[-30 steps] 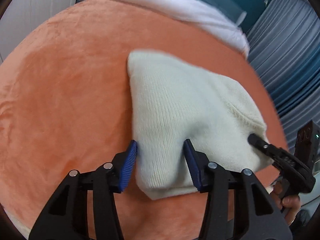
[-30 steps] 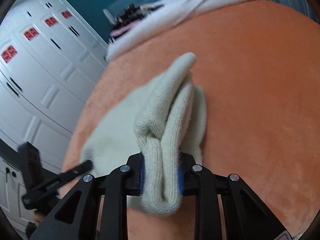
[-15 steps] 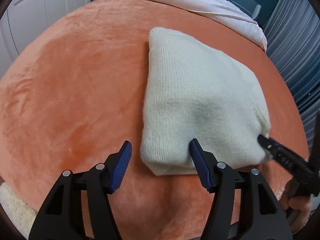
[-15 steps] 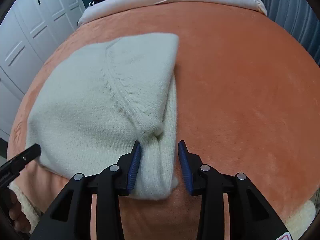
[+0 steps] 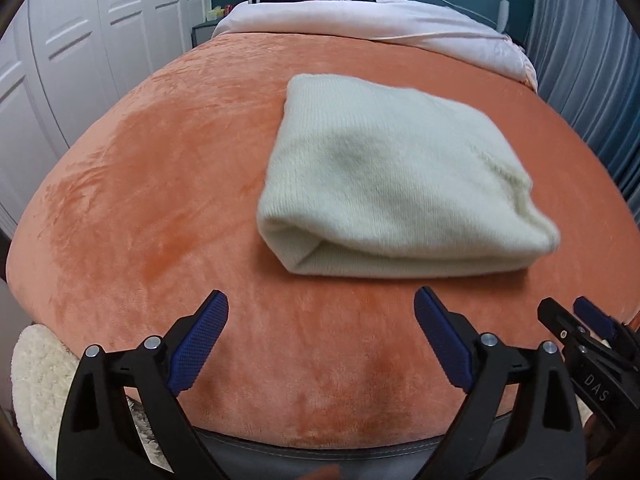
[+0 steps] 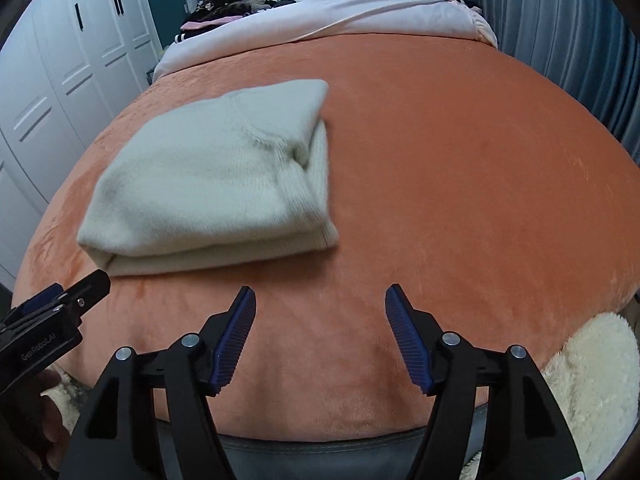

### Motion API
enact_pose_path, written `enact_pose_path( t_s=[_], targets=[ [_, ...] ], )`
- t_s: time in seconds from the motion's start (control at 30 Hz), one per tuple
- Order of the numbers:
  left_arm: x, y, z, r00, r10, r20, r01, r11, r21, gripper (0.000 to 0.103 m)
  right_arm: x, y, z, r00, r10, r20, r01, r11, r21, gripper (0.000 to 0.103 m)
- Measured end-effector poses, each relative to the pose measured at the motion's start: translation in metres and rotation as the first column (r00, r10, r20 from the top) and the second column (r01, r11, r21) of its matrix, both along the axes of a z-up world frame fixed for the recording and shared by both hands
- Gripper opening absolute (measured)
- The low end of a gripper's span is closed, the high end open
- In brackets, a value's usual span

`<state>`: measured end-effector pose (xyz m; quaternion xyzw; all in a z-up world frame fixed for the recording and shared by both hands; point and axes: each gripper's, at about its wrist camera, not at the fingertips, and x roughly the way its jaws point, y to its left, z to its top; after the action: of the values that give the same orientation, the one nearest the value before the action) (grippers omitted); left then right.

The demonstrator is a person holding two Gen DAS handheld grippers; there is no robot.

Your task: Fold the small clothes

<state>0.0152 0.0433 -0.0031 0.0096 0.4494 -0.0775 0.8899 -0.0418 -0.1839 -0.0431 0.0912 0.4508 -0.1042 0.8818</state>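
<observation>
Nearest, the left gripper and right gripper hang short of the cream knit garment, jaws just spread wide, nothing between them; the garment lies beyond on the orange blanket, folded into a thick, fuzzy rectangle, layers stacked; this fold looks finished, with perhaps only tidying left.

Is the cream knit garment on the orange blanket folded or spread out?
Folded: the cream knit garment lies as a compact rectangle with stacked layers showing along its near edge.

Folded cream knit garment on bed
</observation>
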Motion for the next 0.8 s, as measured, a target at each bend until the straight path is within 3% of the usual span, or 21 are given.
enact_pose_path(
  t_s=[0.23, 0.5, 0.8],
  targets=[
    [-0.015, -0.011, -0.033, 1.0, -0.017, -0.018, 0.019, 0.995, 0.096, 0.092, -0.015, -0.008, -0.027, 0.999, -0.039, 0.005, 0.039, 0.999, 0.012, 0.073],
    [-0.013, -0.012, -0.041, 1.0, 0.004, 0.003, -0.004, 0.996, 0.087, 0.096, -0.008, -0.013, -0.041, 0.997, -0.071, 0.008, 0.071, 0.997, 0.009, 0.081],
    [-0.012, -0.014, -0.048, 0.998, 0.021, 0.058, -0.026, 0.996, 0.087, 0.098, -0.003, 0.005, -0.051, 0.998, -0.046, 0.033, 0.049, 0.995, -0.092, 0.093]
  ],
)
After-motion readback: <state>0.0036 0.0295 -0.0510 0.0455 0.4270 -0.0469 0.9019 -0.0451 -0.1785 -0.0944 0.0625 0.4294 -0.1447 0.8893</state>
